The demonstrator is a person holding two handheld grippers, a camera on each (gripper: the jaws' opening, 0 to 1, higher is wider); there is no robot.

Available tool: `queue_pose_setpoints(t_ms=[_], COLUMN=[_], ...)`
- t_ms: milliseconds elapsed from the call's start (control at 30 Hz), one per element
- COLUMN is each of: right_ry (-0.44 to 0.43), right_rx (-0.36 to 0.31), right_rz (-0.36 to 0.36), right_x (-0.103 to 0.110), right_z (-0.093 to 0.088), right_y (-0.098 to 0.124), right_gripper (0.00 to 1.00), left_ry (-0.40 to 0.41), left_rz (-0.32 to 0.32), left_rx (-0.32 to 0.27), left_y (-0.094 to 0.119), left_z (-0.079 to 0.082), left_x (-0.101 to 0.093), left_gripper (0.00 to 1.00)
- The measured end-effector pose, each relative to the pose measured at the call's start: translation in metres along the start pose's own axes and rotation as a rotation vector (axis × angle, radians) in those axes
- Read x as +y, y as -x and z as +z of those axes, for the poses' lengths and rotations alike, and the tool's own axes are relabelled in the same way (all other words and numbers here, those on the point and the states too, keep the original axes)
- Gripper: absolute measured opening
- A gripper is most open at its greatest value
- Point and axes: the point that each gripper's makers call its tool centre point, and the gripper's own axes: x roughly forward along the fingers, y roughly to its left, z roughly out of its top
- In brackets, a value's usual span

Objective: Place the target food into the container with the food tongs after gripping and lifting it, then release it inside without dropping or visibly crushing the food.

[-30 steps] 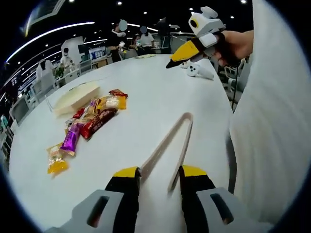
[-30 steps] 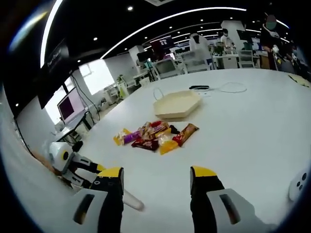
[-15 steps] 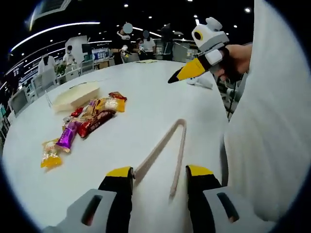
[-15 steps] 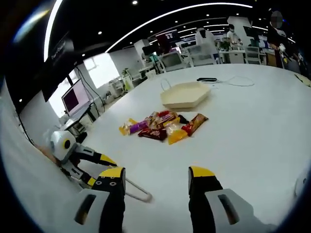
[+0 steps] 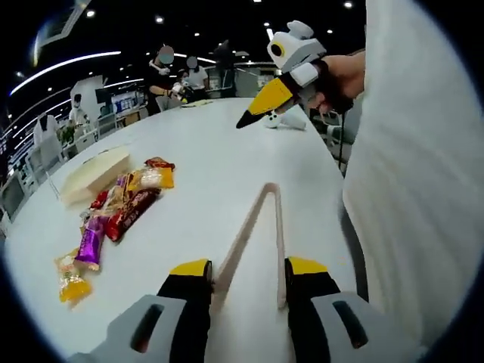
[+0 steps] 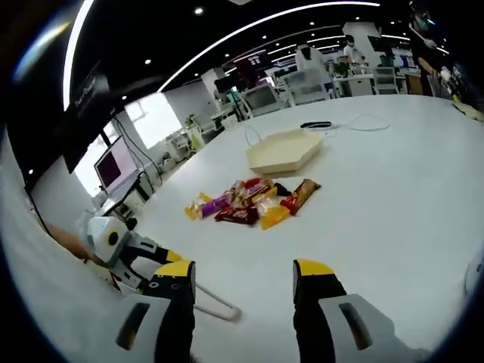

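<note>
Beige food tongs (image 5: 261, 227) lie flat on the white table (image 5: 204, 136), hinge end pointing away. Their two arms run back between the jaws of my left gripper (image 5: 248, 268), which is open around them. A pile of wrapped snacks (image 5: 121, 200) lies to the left, with the beige hexagonal container (image 5: 89, 172) just beyond it. My right gripper (image 5: 281, 72) hangs above the table's far side in a hand. In the right gripper view, that gripper (image 6: 243, 272) is open over bare table, facing the snacks (image 6: 249, 200) and the container (image 6: 283, 150). One tong end (image 6: 219, 306) and the left gripper (image 6: 125, 246) show at lower left.
A small white device (image 5: 287, 121) sits on the far table edge under the right gripper. A dark cable (image 6: 352, 123) loops behind the container. A person's white clothing (image 5: 412, 189) stands along the table's right edge. Desks, screens and people line the background.
The left gripper has slid forward over the tongs, so more of their arms now sits between its jaws. The right gripper has stayed open and barely moved.
</note>
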Motion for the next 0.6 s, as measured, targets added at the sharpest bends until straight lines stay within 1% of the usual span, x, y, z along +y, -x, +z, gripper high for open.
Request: queue_pose_setpoints(t_ms=[133,300,400,467,500,600], right_ry=[0.003,-0.004,-0.009,-0.011,-0.011,-0.013], right_rx=[0.008,0.01,0.01,0.011,0.01,0.016], right_rz=[-0.002,-0.009,-0.012,-0.013,-0.013,-0.017], right_x=[0.0004,-0.0007,-0.0011,-0.0007,-0.0005,-0.0006], right_z=[-0.0023,-0.0044,-0.0049,-0.0048,-0.0049,-0.0059], right_y=[-0.0018,-0.0018,-0.0023,-0.003,-0.0032,-0.0039], right_gripper=[0.52,0.51,0.5,0.5,0.5,0.5], left_ry=[-0.008,-0.006,-0.002,0.027,0.02,0.044], left_rz=[-0.015,-0.001,0.015,0.048,0.05,0.077], left_rx=[-0.001,0.022,0.029,0.043,0.042,0.059], left_y=[0.0006,0.0018,0.0028,0.0054,0.0059,0.0068], left_z=[0.0002,0.0021,0.0014,-0.0002,0.0003,0.0005], left_x=[-0.0022,-0.004,-0.0046,-0.0038,-0.0047,-0.0044], left_gripper=[0.34,0.29,0.27,0.27,0.26,0.24])
